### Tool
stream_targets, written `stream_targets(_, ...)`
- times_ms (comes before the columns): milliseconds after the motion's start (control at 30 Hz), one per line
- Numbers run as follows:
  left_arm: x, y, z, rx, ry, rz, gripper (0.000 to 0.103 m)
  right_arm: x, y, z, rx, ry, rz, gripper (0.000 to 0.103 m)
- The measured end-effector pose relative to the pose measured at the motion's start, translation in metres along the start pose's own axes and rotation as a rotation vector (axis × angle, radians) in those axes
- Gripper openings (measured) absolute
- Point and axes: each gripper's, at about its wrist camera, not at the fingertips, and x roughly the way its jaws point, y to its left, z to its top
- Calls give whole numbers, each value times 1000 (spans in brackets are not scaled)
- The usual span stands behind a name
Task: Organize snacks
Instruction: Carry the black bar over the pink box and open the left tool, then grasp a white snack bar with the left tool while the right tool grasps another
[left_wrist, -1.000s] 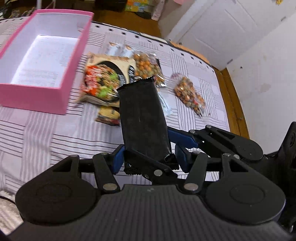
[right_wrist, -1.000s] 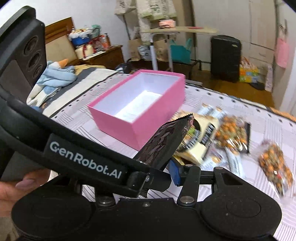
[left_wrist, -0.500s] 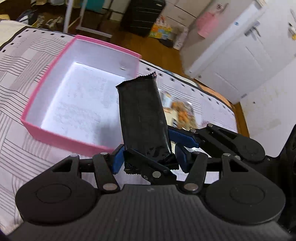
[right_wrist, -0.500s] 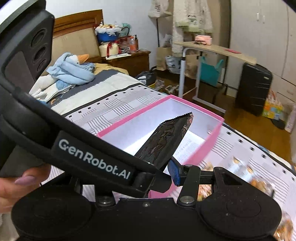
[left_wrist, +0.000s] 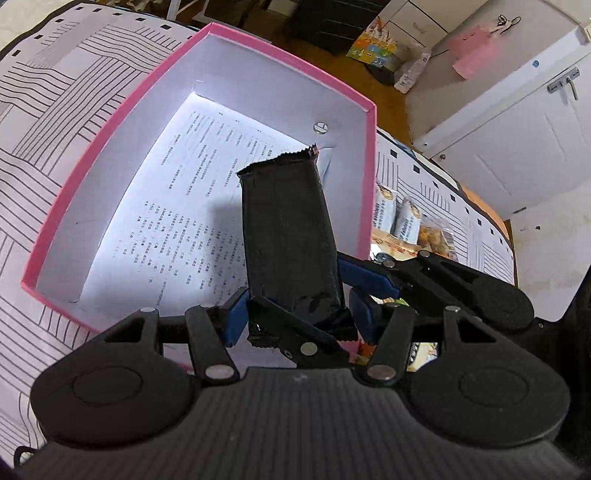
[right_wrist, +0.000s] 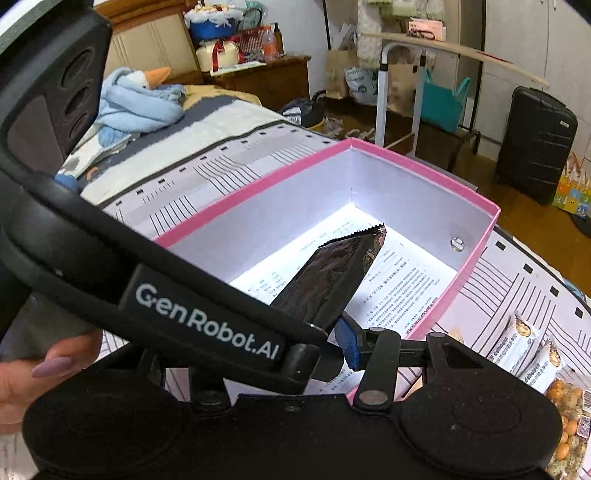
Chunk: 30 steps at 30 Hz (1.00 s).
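A black foil snack packet (left_wrist: 288, 236) stands upright over the open pink box (left_wrist: 288, 59), its serrated top near the box's far wall. My left gripper (left_wrist: 299, 314) is shut on the packet's lower end, a blue pad on each side. The right gripper (right_wrist: 325, 332) grips the same packet (right_wrist: 332, 280) from the right; one blue pad shows, and its other finger is hidden behind the left gripper's body. The pink box (right_wrist: 424, 162) holds only a printed paper sheet on its white floor.
Two white-wrapped snack bars (right_wrist: 524, 347) and a bag of coated nuts (right_wrist: 565, 424) lie on the striped bedsheet (left_wrist: 74, 92) right of the box. A hand (right_wrist: 37, 369) holds the left gripper. Behind are a blue plush toy (right_wrist: 136, 103) and a black suitcase (right_wrist: 535, 144).
Both grippers carried the black packet together from above the snack pile leftward over the pink box and lower. The box now fills the view and the packet's top is inside its rim.
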Motion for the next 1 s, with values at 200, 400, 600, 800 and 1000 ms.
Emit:
stream_targets(200, 3, -5, -4, 39, -58, 75, 64, -6, 5, -4, -39, 3, -33, 72)
stream_targets(400, -21, -16, -13, 82, -118, 80, 67, -39, 9, -14, -81, -33, -58, 74)
stream_targets(600, -59, -41, -34, 189, -176, 56, 67, -85, 2, -21, -83, -70, -107, 75)
stream_targets(800, -85, -74, -54, 269, -231, 10, 67, -149, -29, -28, -10, -128, -143, 76)
stream_targets(1000, -88, -107, -76, 358, -241, -43, 67, -188, -68, -47, 113, -179, -206, 76)
